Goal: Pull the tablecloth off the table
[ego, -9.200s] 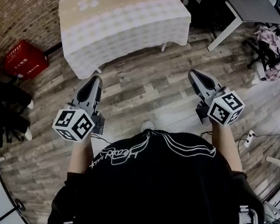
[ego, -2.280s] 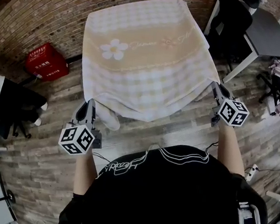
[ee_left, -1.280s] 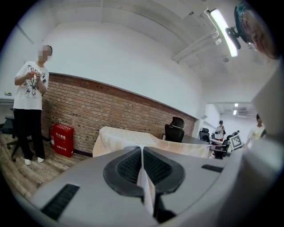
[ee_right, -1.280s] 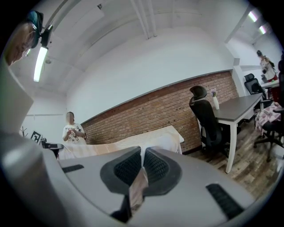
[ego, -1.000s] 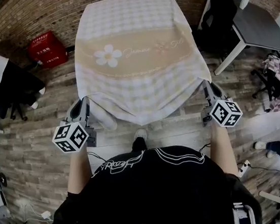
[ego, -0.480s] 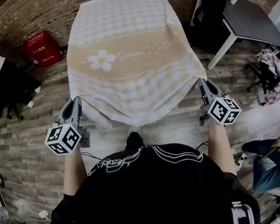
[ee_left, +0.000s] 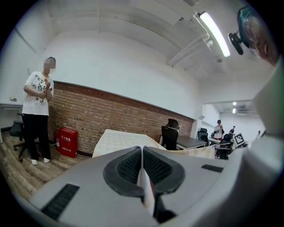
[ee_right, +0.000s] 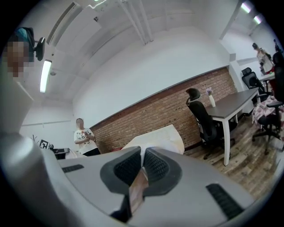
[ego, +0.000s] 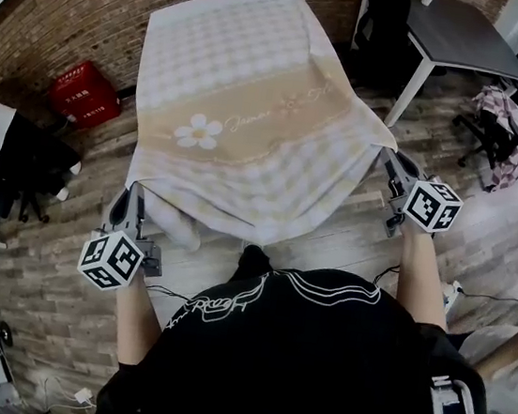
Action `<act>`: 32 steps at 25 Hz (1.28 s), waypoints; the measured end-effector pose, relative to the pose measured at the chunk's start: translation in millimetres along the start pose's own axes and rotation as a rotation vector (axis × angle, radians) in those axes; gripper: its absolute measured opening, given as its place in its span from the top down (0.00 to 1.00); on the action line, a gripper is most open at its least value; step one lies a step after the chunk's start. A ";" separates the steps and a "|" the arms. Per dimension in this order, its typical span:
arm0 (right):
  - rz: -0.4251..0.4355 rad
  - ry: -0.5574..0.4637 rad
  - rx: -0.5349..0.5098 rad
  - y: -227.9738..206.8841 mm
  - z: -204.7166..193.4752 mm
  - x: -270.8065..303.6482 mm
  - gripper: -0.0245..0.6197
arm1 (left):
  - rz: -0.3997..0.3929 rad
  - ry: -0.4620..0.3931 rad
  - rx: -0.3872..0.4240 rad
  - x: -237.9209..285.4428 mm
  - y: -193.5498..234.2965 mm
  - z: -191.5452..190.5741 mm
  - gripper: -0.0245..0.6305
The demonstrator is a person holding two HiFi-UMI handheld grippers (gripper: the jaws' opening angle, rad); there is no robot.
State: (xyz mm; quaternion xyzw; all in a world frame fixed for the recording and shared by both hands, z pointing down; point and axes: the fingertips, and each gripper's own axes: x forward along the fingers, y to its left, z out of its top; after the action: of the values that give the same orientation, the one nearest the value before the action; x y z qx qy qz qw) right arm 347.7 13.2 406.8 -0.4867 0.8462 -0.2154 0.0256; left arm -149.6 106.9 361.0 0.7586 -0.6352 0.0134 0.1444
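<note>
Open wood floor [ego: 509, 248] flanks the right gripper [ego: 388, 155]; a red crate [ego: 85, 93] and bystander [ego: 24, 156] crowd the left side.

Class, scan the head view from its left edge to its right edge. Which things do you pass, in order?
red crate → left gripper → tablecloth → right gripper → chair draped with checked clothes

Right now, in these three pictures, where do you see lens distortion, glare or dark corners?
Head view: strong wide-angle bending, the brick wall and floor planks curve around the tablecloth; even light, no glare. Left gripper view: black rounded corners, and the ceiling lamp is blown out to white. Right gripper view: the same black corners, and a bright strip light at the left.
</note>
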 end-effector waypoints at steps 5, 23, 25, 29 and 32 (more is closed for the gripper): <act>-0.012 0.053 -0.002 -3.0 4.7 1.2 0.96 | 0.008 0.047 -0.041 9.4 -4.0 4.9 0.95; -0.042 0.172 0.050 -7.1 -45.0 -24.0 0.96 | -0.002 0.162 -0.057 8.6 -17.0 -22.9 0.95; -0.042 0.171 0.048 -3.8 -47.0 -27.9 0.96 | -0.008 0.165 -0.052 4.7 -19.0 -25.1 0.95; -0.051 0.165 0.043 5.4 -47.0 -31.6 0.96 | -0.027 0.163 -0.055 -3.6 -19.2 -26.5 0.95; -0.064 0.155 0.050 8.3 -39.6 -28.7 0.96 | -0.039 0.168 -0.065 -1.2 -17.8 -20.8 0.95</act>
State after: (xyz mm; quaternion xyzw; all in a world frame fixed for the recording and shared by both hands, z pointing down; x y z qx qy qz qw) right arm 346.1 54.2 434.7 -0.4946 0.8240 -0.2744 -0.0347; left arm -129.2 115.7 377.1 0.7618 -0.6062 0.0537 0.2220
